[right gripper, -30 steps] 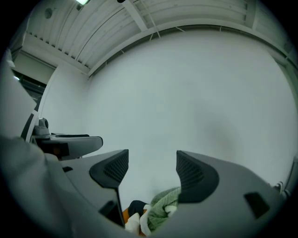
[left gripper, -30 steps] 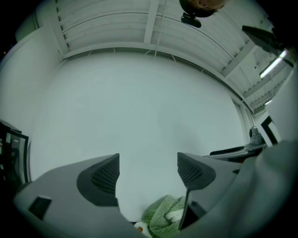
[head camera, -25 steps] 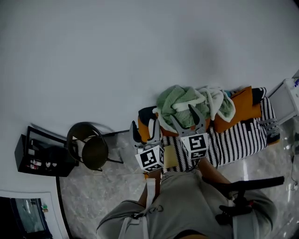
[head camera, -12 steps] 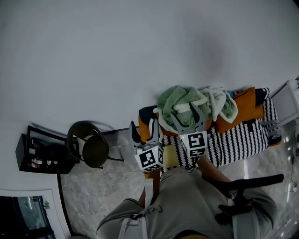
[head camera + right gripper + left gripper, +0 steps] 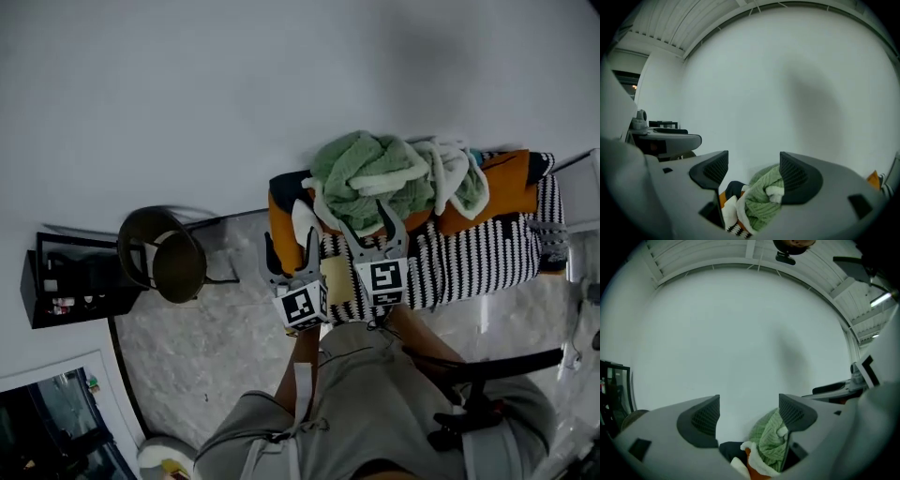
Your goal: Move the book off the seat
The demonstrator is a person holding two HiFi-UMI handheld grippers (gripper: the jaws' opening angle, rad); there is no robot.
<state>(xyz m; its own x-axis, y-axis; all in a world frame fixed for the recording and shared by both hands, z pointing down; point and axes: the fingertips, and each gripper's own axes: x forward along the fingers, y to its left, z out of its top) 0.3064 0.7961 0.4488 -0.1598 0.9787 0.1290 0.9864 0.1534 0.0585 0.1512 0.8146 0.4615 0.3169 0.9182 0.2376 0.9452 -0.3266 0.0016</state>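
A white wall (image 5: 281,94) backs the long seat (image 5: 469,272) with its black-and-white striped cover, and a green blanket (image 5: 366,173) is heaped over orange cushions (image 5: 506,186) at the back. The tan book (image 5: 336,278) lies flat on the seat's left end — in the head view, between the two grippers' marker cubes. The left gripper (image 5: 291,246) and right gripper (image 5: 367,225) both gape wide with nothing held — only the blanket shows beyond their jaws.

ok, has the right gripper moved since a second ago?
Yes. Against the green blanket, the right gripper has dropped down-frame, toward the person; its jaws now sit at the blanket's near edge.
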